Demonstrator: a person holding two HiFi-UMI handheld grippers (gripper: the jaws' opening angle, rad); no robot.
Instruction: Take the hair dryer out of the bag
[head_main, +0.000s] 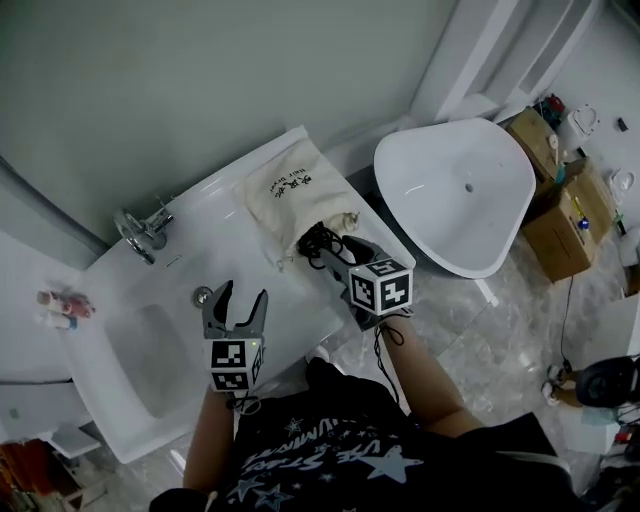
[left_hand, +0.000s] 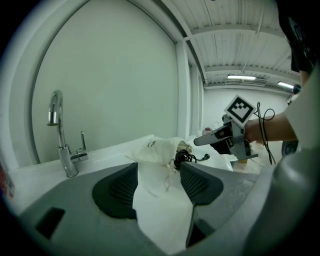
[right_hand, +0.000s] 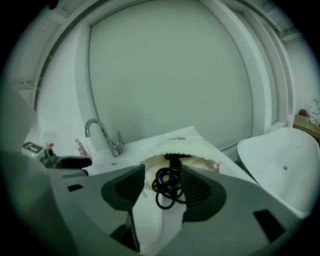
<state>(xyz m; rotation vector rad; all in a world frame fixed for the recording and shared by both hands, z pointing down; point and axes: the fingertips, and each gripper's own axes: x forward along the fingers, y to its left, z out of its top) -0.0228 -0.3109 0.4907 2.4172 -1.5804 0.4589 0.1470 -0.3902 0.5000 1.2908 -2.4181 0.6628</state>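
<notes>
A cream drawstring bag (head_main: 293, 192) lies on the white counter (head_main: 215, 200), its mouth towards me. A black coiled cord (head_main: 320, 240) spills out of the mouth; the hair dryer itself stays hidden inside. My right gripper (head_main: 332, 248) is at the bag's mouth and open. In the right gripper view the cord (right_hand: 167, 186) lies between its open jaws (right_hand: 162, 187), with no pad pressing on it. My left gripper (head_main: 242, 295) hovers open and empty over the counter, short of the bag (left_hand: 156, 149). The left gripper view shows the right gripper (left_hand: 216, 140) beside the cord (left_hand: 185, 157).
A chrome faucet (head_main: 143, 232) and sink basin (head_main: 150, 365) sit left of the bag. Small bottles (head_main: 62, 305) stand at the far left. A white tub (head_main: 460, 190) and cardboard boxes (head_main: 560, 205) are on the floor to the right.
</notes>
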